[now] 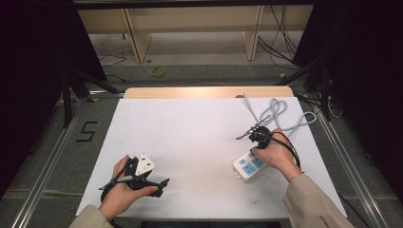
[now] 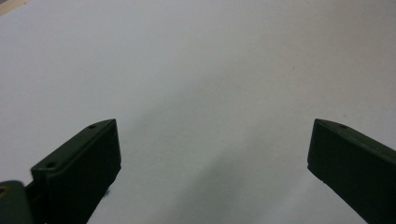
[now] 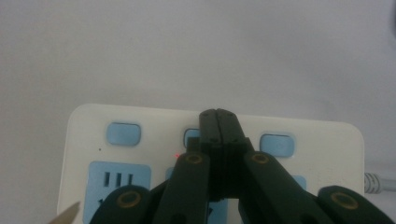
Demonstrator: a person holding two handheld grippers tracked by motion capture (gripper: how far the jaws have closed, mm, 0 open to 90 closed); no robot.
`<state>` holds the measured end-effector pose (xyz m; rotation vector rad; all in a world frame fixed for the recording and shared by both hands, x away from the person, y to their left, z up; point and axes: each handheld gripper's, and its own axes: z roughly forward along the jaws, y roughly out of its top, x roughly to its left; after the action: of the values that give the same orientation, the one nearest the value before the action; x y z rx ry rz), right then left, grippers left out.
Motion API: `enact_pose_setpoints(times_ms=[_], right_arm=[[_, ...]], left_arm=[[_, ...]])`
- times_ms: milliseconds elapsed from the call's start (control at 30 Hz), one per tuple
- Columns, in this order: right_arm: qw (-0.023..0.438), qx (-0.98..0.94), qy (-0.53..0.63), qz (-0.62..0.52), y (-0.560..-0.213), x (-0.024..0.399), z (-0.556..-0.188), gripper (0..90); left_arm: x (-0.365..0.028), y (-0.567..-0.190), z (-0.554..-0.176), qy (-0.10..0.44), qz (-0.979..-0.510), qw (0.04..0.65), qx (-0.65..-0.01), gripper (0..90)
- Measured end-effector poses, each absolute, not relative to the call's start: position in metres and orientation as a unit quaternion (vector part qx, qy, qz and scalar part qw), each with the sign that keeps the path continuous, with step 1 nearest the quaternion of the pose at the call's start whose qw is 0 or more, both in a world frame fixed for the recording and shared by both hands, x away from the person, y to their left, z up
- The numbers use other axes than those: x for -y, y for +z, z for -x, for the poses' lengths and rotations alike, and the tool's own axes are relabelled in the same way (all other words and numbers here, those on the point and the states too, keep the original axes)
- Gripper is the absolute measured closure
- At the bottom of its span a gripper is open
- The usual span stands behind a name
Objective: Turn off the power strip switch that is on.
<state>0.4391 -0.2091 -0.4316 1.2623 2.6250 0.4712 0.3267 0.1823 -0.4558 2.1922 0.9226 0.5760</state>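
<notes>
The white power strip (image 1: 249, 166) sits near the table's (image 1: 190, 137) right front, half hidden under the right hand. The right gripper (image 3: 217, 113), jaws pressed together, covers its middle blue button; a tiny red light glows beside it. The left gripper (image 2: 212, 149) is spread wide over bare tabletop.

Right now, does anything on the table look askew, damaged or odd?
Nothing stands out. The power strip lies flat and intact, its grey cord loosely looped behind it. The right gripper, jaws shut, rests over the middle switch, beside a small red light.
</notes>
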Motion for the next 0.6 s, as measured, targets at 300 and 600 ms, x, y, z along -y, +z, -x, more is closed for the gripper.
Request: enact_pose_setpoints(times_ms=[300,600], right_arm=[[0.080,-0.887,0.163,-0.424,-0.4308,0.2061,-0.4384,90.0],[0.079,-0.888,0.161,-0.424,-0.4309,0.2059,-0.4383,90.0]], left_arm=[[-0.1820,-0.4560,-0.3268,0.220,-0.842,0.341,-0.356,2.4],[-0.1819,-0.4559,-0.3266,0.221,-0.841,0.341,-0.357,2.4]])
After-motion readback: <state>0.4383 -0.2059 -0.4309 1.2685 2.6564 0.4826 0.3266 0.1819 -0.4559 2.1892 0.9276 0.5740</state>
